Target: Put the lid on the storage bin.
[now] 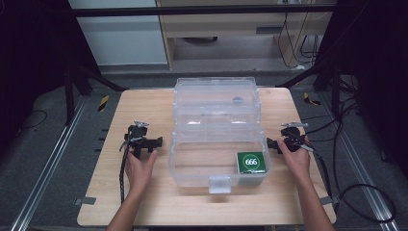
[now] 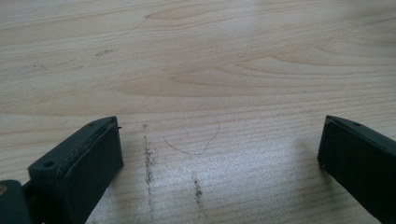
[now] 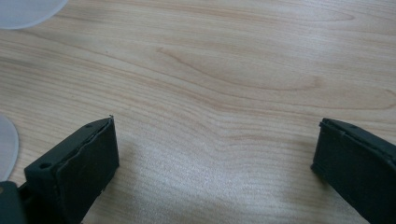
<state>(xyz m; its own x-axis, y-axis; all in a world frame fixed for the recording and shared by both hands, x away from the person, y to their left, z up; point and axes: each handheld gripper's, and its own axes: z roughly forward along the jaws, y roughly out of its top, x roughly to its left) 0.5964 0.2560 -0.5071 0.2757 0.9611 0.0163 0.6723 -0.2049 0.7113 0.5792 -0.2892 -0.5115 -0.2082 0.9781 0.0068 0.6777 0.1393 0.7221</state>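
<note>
Left gripper (image 1: 156,142) rests on the wooden table (image 1: 144,197) just left of the clear plastic storage box (image 1: 219,139), jaws spread wide with nothing between them; the left gripper view shows bare wood grain and a stray hair between the jaws. Right gripper (image 1: 270,143) sits just right of the box, jaws likewise wide apart and empty, a hand (image 1: 294,156) behind it. Box stands open at table centre, lid tilted back away from the person, latch tab (image 1: 219,184) on the near wall. Green packet marked 666 (image 1: 251,162) lies in the box's near right corner, so the right gripper is the nearer one. Box long axis runs left to right, between the two grippers. Judgement: both grippers flank the box end walls, so the coming move likely goes inward to the box
</note>
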